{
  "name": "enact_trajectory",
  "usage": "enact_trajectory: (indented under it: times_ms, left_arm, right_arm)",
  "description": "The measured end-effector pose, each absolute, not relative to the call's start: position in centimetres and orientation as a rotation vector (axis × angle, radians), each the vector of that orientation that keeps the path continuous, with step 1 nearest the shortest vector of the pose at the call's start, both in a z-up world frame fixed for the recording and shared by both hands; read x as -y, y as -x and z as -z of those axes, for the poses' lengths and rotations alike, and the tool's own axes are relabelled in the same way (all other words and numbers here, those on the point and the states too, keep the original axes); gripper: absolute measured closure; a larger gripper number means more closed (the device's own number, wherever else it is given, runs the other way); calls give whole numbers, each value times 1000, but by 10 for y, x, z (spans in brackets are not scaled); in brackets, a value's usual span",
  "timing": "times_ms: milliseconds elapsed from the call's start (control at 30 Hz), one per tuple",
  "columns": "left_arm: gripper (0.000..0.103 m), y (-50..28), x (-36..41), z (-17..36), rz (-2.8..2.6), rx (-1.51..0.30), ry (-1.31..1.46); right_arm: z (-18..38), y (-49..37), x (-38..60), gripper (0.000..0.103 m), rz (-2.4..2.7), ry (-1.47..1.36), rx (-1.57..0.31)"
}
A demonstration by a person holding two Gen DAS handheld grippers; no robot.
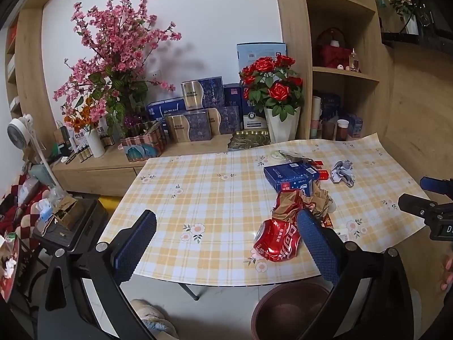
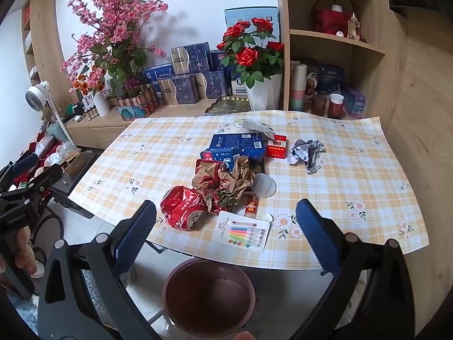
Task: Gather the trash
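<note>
Both my grippers, left (image 1: 226, 243) and right (image 2: 226, 235), spread apart, holding nothing. Bin (image 2: 209, 294) below right gripper looks empty. Can (image 2: 182, 208), wrappers (image 2: 223, 181), box (image 2: 237, 146) ahead on table (image 2: 354, 175). Nothing collected yet.

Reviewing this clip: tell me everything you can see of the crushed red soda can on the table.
The crushed red can is thin, shiny metal with white lettering, badly dented and flattened in the middle. It lies on its side on the checked tablecloth near the table's front edge, its open top end facing the right wrist camera. Crumpled brown and red paper presses against its far side. In the left wrist view the can sits just beside that gripper's right finger. Neither gripper holds it; both are open. A brown bin stands on the floor below.
</note>
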State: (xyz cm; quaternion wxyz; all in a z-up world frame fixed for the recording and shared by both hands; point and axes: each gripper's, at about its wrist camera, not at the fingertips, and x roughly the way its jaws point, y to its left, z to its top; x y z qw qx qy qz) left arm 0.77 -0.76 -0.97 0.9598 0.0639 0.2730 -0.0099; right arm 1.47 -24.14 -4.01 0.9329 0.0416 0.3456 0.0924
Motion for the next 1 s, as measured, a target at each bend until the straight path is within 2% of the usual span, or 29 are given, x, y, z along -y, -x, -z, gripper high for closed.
enact_trajectory:
  times_ms: [1000]
  left_arm:
    - [6,-8,9,13,24,-559,-131]
  right_arm:
    - [39,-14,236,6,-181,-47,-708]
